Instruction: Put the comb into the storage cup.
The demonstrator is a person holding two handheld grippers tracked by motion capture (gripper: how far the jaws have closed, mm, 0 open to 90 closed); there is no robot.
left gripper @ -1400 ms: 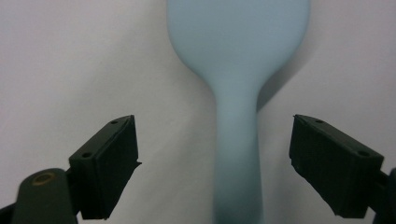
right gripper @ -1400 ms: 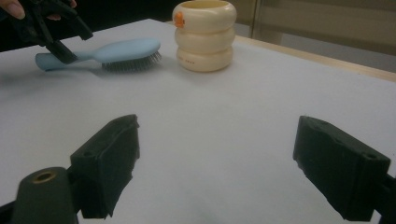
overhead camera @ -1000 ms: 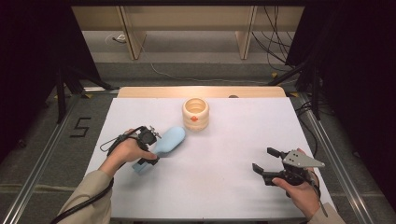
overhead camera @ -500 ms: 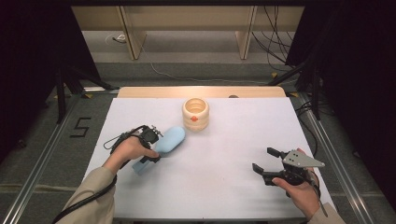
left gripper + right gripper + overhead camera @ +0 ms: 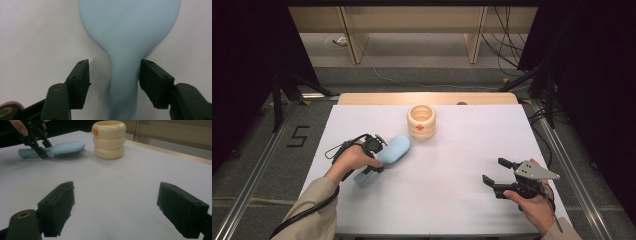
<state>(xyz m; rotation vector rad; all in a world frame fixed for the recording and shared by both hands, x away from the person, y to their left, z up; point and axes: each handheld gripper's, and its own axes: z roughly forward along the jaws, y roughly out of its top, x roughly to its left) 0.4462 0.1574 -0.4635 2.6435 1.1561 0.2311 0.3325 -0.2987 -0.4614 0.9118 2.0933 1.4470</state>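
Left gripper (image 5: 373,156) is seen at the left of the white bench (image 5: 452,200) in the high view, held in the left hand (image 5: 353,157), cable trailing back along the sleeve. Its jaws are set astride the handle of a light blue hairbrush (image 5: 388,154). In the left gripper view the handle of the hairbrush (image 5: 125,82) is seen running up between the two black jaws to the broad head beyond. The right-hand jaw is seen at or just against the handle's edge; a sliver of bench is still seen between the left-hand jaw and the handle. The jaws have just been closing in, with the handle between them; no grip is yet seen.

The hairbrush is laid flat, bristles down, head pointed toward the cream ringed cup (image 5: 421,122), which is stood upright just beyond the head, toward the far edge. An orange mark is borne on the cup's side. In the right gripper view brush (image 5: 57,148) and cup (image 5: 109,140) are seen near each other but apart.

Right gripper (image 5: 498,176) is held in the right hand (image 5: 532,207) well apart at the near right, grey three-cornered plate on top. Its jaws are spread wide, with bare bench between them.
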